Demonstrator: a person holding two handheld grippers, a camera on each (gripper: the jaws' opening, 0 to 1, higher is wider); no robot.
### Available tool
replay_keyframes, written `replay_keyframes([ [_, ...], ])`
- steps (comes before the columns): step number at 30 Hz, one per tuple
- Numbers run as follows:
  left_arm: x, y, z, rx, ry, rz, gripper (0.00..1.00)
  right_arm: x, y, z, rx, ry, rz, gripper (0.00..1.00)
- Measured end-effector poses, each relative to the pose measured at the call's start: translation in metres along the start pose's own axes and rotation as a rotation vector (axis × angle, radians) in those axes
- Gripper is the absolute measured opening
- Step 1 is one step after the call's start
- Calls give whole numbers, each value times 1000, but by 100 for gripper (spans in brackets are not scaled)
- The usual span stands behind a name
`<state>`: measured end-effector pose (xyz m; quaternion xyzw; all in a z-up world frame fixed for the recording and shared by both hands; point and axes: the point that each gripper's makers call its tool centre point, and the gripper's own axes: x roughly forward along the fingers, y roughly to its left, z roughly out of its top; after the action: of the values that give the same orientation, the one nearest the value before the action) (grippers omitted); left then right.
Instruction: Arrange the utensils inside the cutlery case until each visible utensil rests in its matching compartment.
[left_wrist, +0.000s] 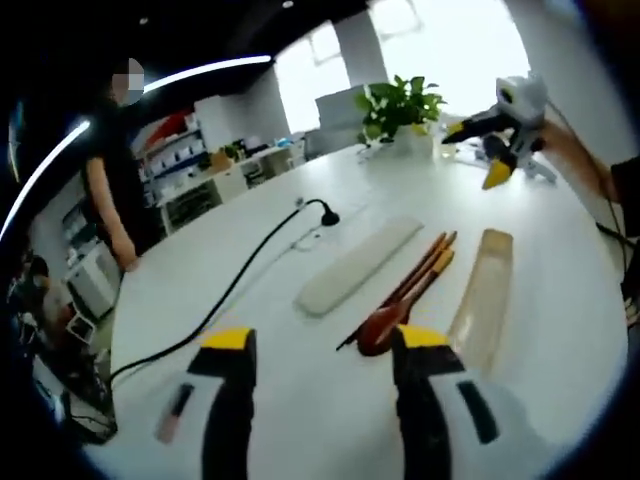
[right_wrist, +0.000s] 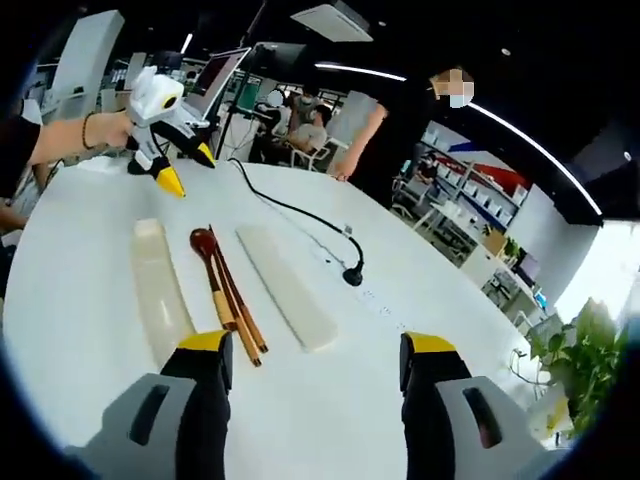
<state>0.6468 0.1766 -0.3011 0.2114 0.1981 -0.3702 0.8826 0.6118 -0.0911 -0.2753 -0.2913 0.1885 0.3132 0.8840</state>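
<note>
— So, where are the utensils from my side?

— On the white tabletop (left_wrist: 300, 400), between the two halves of the cutlery case. I see a wooden spoon (left_wrist: 385, 322) lying alongside a pair of brown chopsticks (left_wrist: 425, 262), touching or nearly so. The pale lid (left_wrist: 358, 265) lies on one side of them, the translucent tray (left_wrist: 483, 297) on the other (both long and narrow, neither holding anything).

— And my grippers?

— My left gripper (left_wrist: 320, 350) is released, jaws wide apart above the tabletop, nothing between them, with the spoon's bowl just beyond one yellow tip. My right gripper (right_wrist: 318, 352) is likewise spread and empty; in its view the chopsticks' ends lie near its left jaw.

— Anything else?

— A black cable (right_wrist: 300, 215) snakes across the tabletop, and a potted plant (left_wrist: 400, 105) stands at the far edge.
</note>
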Motion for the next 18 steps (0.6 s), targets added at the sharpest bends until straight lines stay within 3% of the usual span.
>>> replay_keyframes([
  [3,9,1,-5,-14,23,-35,50,11,6,-1,-23,31,39,66],
  [7,19,2,-10,50,86,-84,47,25,13,-5,-50,75,94,62],
  [11,29,1,-14,130,134,-125,45,36,20,-5,-78,82,149,42],
  [14,35,-4,-18,189,158,-179,43,44,24,-8,-100,113,186,40],
  [18,42,-6,-17,201,170,-210,41,52,26,-9,-185,163,222,35],
])
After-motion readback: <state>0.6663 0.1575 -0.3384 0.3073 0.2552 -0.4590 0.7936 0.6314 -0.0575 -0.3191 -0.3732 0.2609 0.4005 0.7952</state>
